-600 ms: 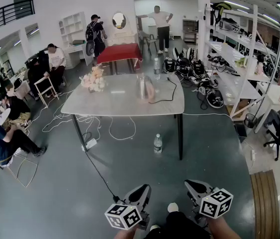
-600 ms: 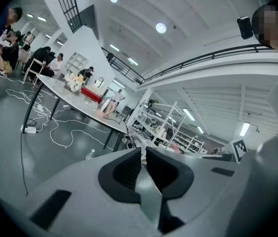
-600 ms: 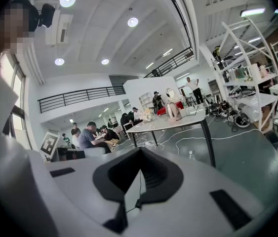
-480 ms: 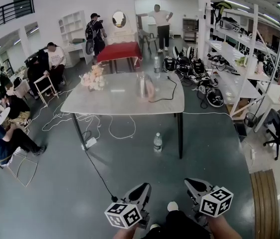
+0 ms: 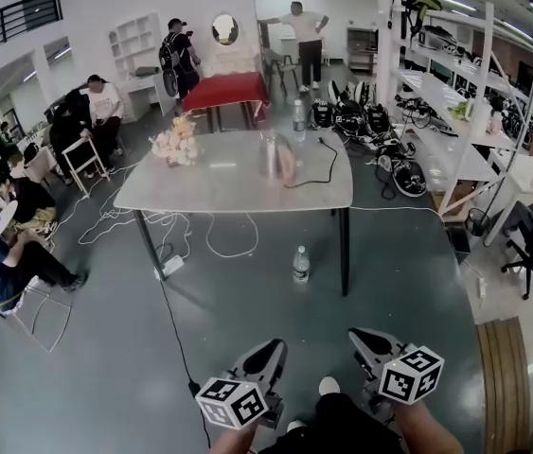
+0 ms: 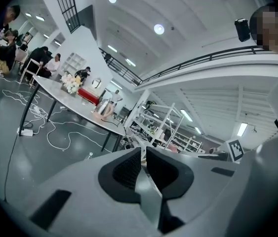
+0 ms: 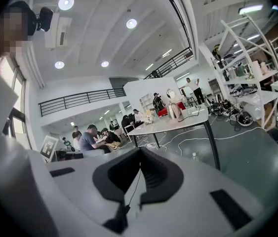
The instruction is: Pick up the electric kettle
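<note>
Across the open floor, well apart from us, the kettle (image 5: 274,157) is standing upright on the worktop (image 5: 228,192), toward its far side, with its cord (image 5: 328,164) trailing off to the right and flowers (image 5: 175,146) sitting at the far left corner. We are carrying the left hand-held gripper (image 5: 268,356) and the right hand-held gripper (image 5: 364,340) low in front of us, side by side. Both are showing their jaws closed together with nothing between them. We are judging the step in hand to be the approach, since neither tool is reaching for anything yet. The bare floor, with a bottle (image 5: 301,264) standing by the near right table leg and loose cables running under the worktop, is lying between us and the kettle. The next move is calling for walking up to the near edge, stepping clear of bottle and cables, then spreading one pair of jaws and lining it up with the kettle's handle, which is too small to make out from here. Compared with the frame from a moment ago, little is changing. The worktop and the floor bottle are sitting slightly higher in the head view, as are the marker cubes, and the worktop looks a shade wider, which we are reading as a small advance. The kettle is staying in the same spot.
</note>
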Tool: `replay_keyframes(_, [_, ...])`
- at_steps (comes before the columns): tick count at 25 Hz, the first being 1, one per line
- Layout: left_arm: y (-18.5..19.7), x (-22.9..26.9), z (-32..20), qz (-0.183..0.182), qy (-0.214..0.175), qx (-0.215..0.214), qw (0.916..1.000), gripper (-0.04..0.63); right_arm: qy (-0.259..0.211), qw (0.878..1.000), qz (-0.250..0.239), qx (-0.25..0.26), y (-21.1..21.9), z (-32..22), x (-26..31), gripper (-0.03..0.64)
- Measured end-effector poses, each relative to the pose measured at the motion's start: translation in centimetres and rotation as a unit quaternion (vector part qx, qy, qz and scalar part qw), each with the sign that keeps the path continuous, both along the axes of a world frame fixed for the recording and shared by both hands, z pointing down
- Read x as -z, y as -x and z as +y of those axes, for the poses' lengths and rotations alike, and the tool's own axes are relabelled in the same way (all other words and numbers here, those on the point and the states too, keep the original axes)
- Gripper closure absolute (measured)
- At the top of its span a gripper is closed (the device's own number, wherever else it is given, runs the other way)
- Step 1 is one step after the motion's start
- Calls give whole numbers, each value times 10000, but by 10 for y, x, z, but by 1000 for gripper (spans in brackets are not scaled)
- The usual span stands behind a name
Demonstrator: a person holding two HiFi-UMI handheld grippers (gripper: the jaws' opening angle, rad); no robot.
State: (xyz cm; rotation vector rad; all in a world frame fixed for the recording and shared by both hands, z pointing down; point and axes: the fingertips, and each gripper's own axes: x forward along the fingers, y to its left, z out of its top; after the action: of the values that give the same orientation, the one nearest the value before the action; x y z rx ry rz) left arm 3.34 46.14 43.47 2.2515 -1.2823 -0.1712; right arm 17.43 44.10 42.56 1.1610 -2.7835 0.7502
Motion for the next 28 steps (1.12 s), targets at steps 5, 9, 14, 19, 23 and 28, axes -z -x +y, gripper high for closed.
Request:
replay_keyframes(5, [3, -2, -5, 16, -22, -30, 10000, 561, 7, 9999, -139, 95, 9, -3, 0, 609])
replay_keyframes(9, [1, -4, -16, -13, -71, -57, 10000, 561, 43, 9998, -61, 191, 13, -13, -6, 609])
replay_keyframes(14, [13, -3, -39, 24, -31, 63, 10000, 561, 47, 9998, -6, 209, 20, -41, -7, 609])
replay_keyframes(19, [21, -1, -80, 13, 2, 231, 9997, 561, 96, 9997, -53, 216, 25, -86, -10, 609])
replay_keyframes(23, [22, -2, -114, 34, 46, 237, 9997, 561, 120, 9995, -43, 293, 32, -116, -10, 609])
replay_keyframes(28, [19, -3, -159, 23, 73, 262, 9996, 561, 129, 9993, -45, 360, 31, -160, -12, 609])
